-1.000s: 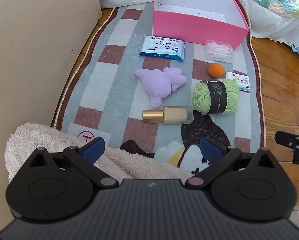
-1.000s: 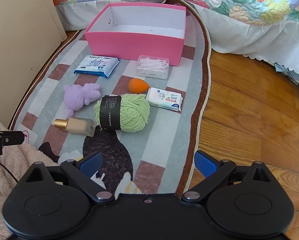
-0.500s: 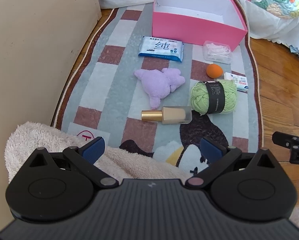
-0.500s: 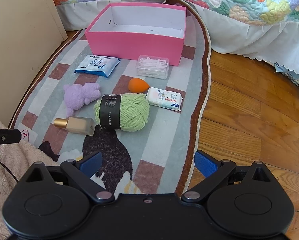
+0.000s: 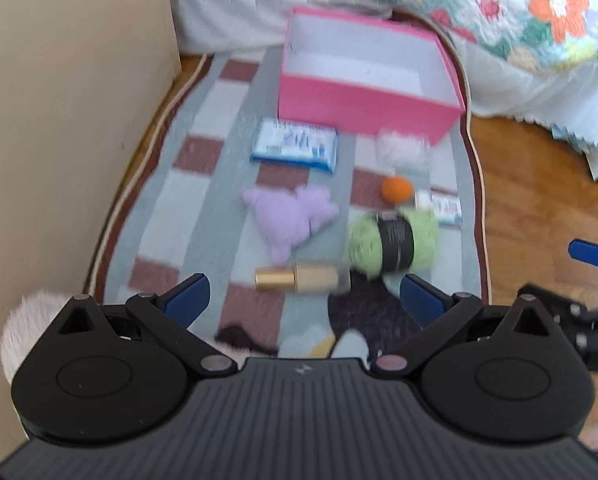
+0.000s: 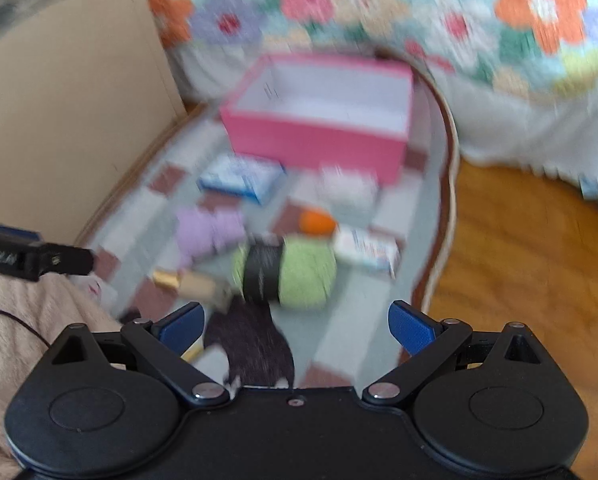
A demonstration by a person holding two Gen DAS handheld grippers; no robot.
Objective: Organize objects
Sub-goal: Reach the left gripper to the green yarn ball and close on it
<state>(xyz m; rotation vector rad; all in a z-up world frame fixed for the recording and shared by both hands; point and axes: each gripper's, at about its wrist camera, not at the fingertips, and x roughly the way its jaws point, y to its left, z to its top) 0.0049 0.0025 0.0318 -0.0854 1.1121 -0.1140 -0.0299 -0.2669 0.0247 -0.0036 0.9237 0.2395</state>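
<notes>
Both views are smeared, so small detail is uncertain. The left gripper (image 5: 303,296) hangs above the near end of the rug (image 5: 203,184) with its blue fingers spread wide and nothing between them. Just ahead of it lies a bottle (image 5: 299,279) with a gold cap, on its side. Beyond that sit a purple soft toy (image 5: 287,216) and, to the right, a ball of green yarn (image 5: 393,240) with a black band. The right gripper (image 6: 295,324) is likewise splayed and empty, low over the rug, with the yarn (image 6: 299,276) close in front of its fingers. Farther off lie an orange ball (image 6: 317,222), a small white packet (image 6: 365,250), a blue-and-white pack (image 6: 241,178) and what seems a clear container (image 6: 347,186). The pink box (image 6: 319,136) stands open at the rug's far end, near the bed's flowered quilt (image 6: 379,12).
</notes>
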